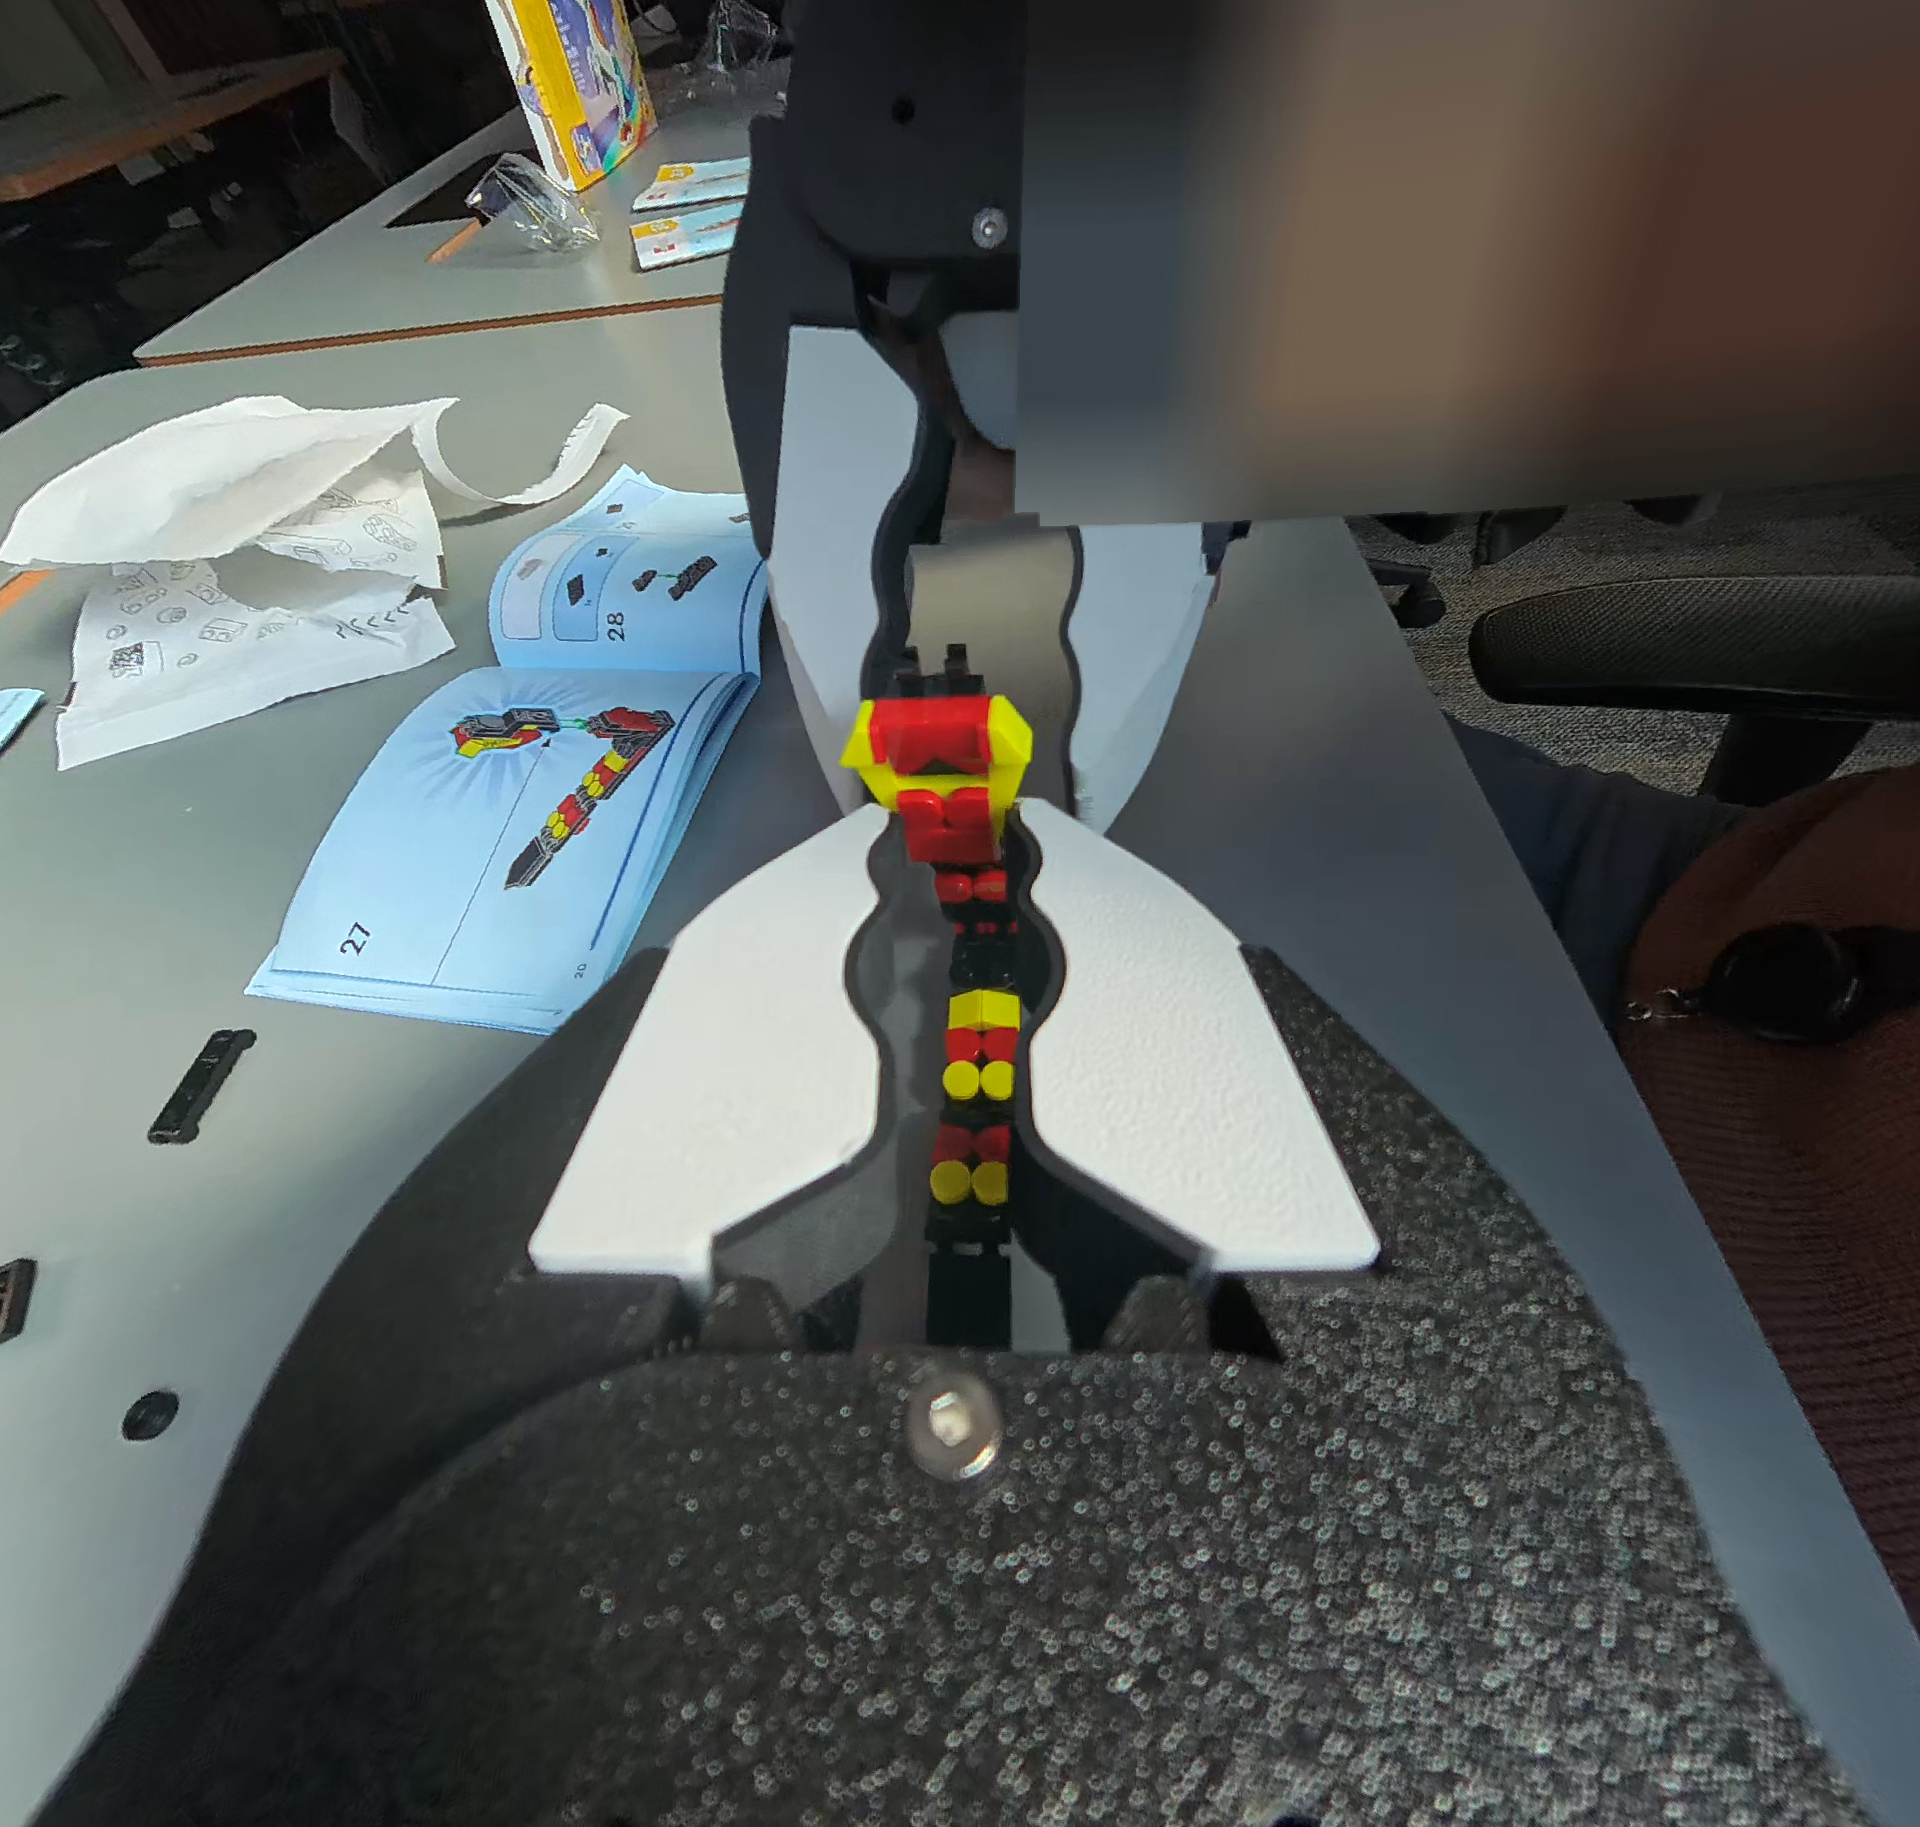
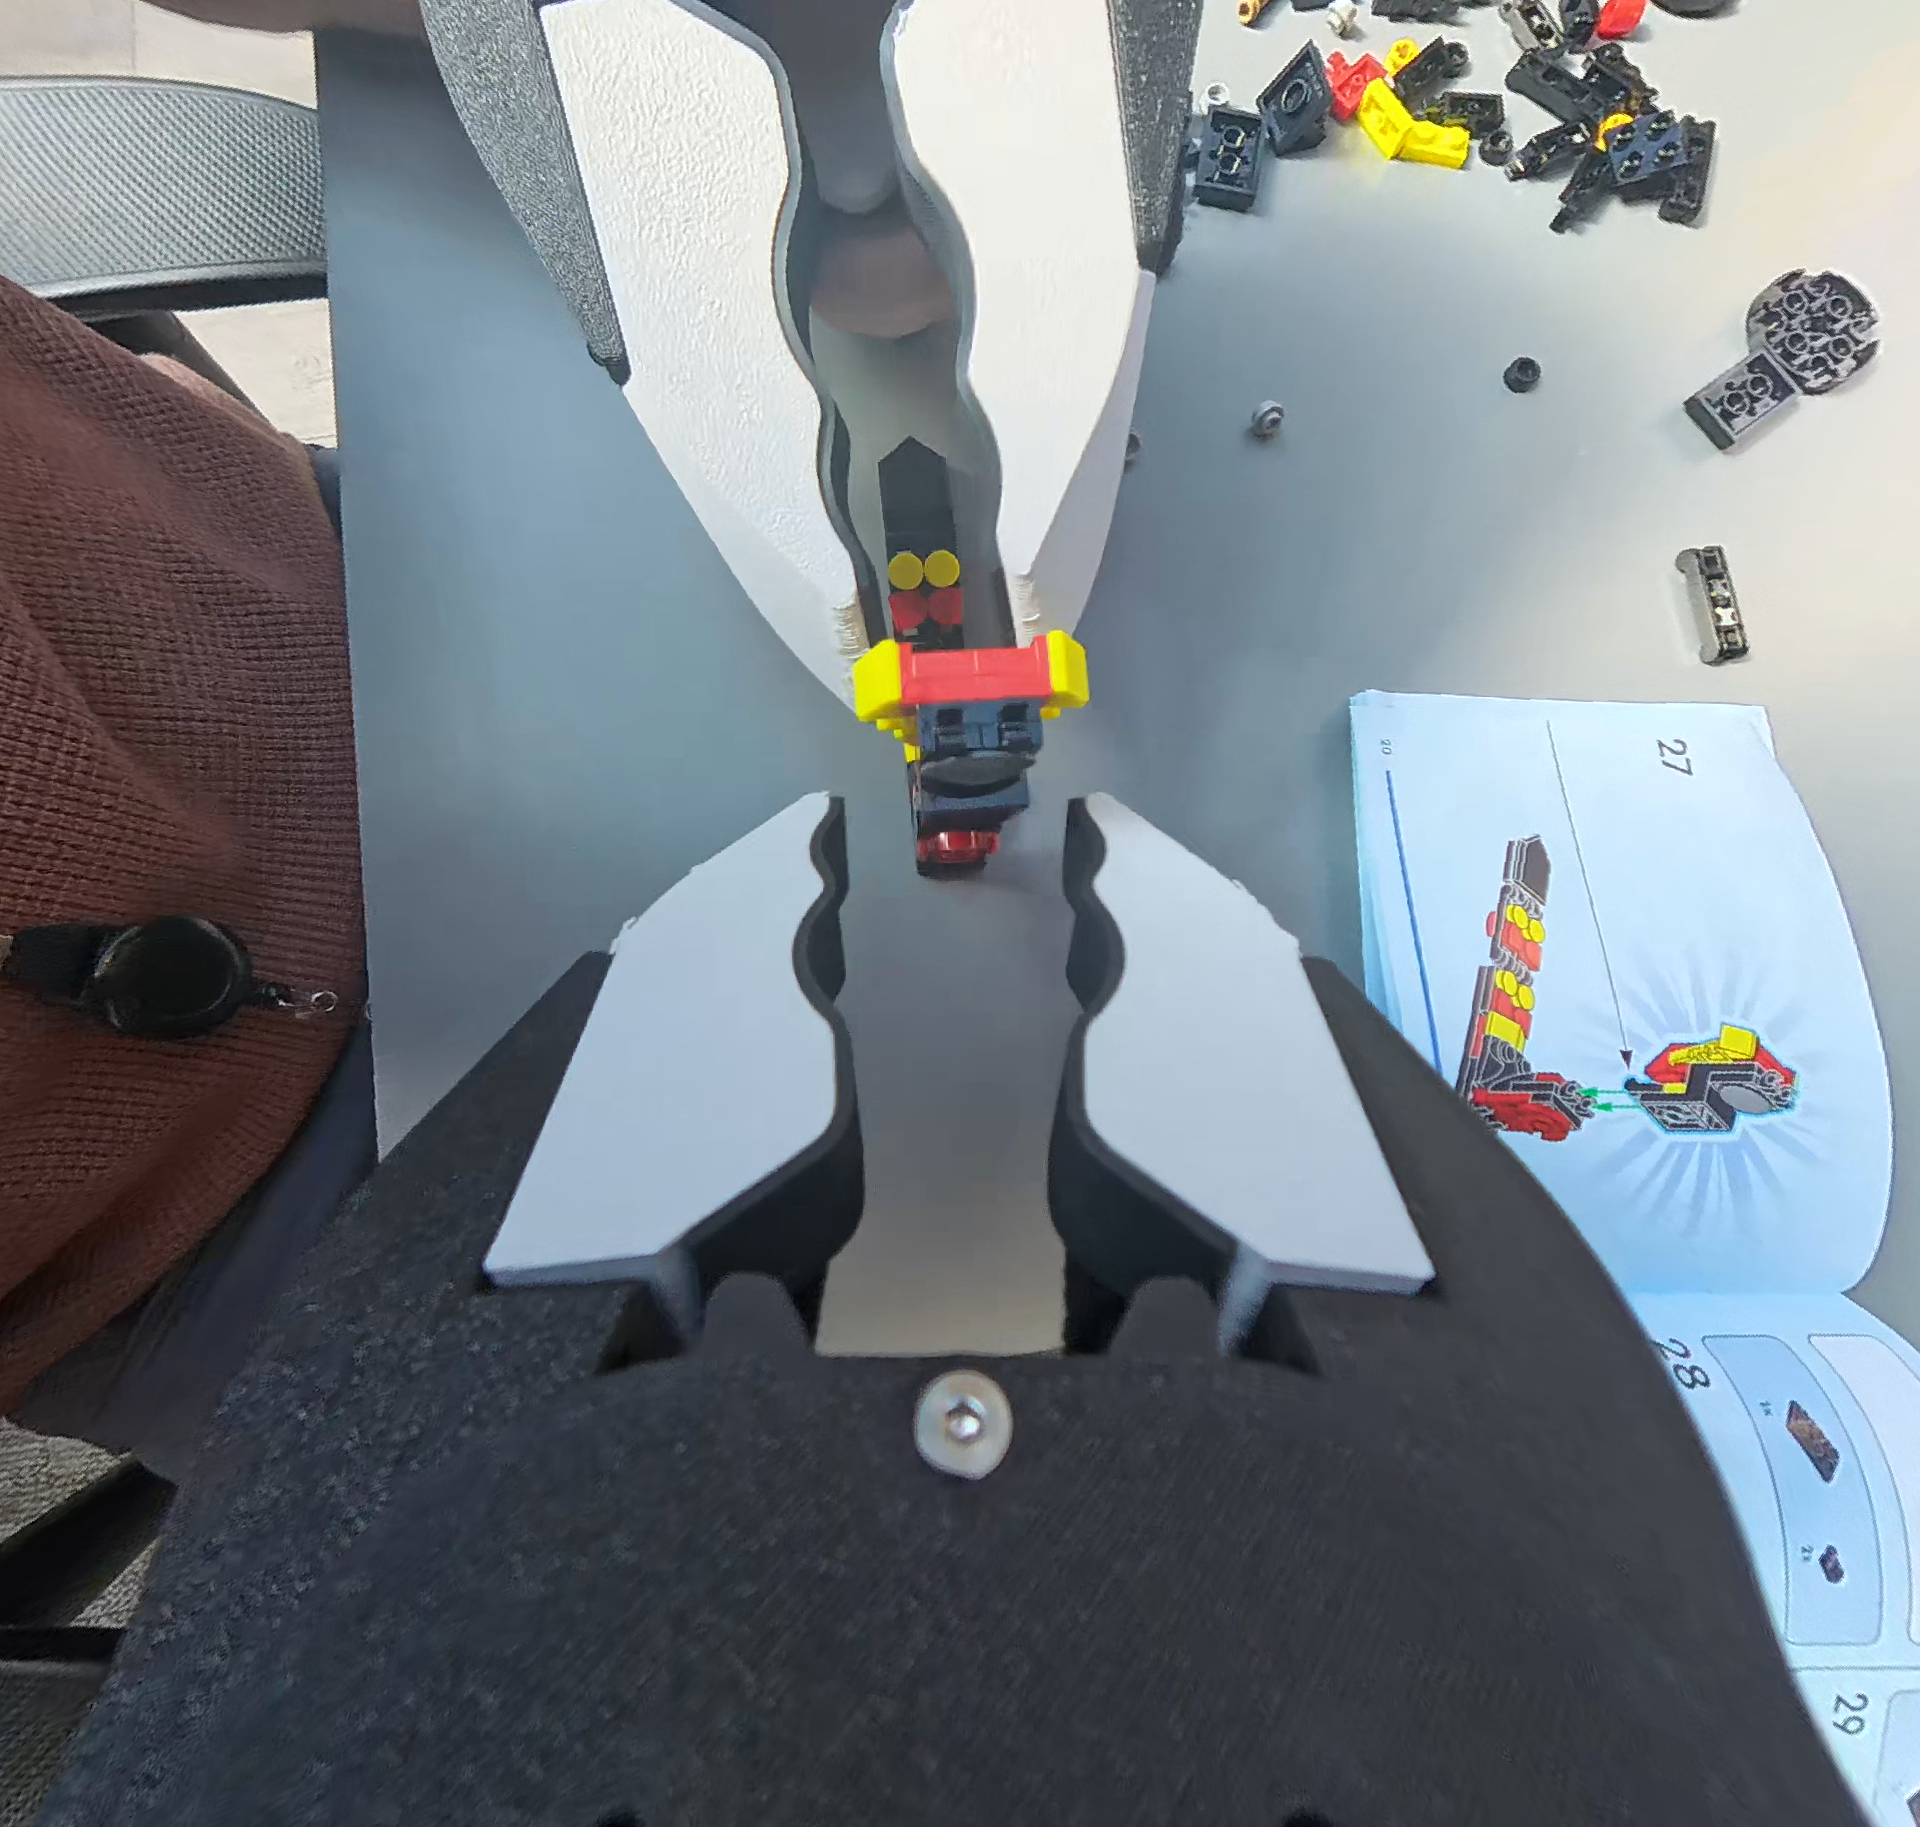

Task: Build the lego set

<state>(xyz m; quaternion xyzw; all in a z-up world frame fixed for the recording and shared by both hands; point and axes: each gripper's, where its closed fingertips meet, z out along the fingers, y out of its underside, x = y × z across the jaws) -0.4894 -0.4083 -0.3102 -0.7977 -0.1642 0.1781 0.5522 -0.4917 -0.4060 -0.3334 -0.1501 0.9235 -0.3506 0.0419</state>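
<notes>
Long model [image 1: 977,1008] clamped lengthwise in left gripper [image 1: 951,821], above table [image 1: 395,1133] edge; head end projecting past tips. Right gripper [image 2: 951,821] parted, empty, just short of head. Light, rigid, but likely jointed and snap-fit: prone to separating under twist. Grip at black base, not yellow trim. Manual [image 2: 1662,998] open, pages numbered; box [image 1: 566,52] printed, wording omitted. Loose bricks [image 2: 1455,84] well apart.

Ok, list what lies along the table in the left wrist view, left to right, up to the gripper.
Torn white paper bag → open instruction booklet → lego assembly clamped in the left gripper.
</notes>
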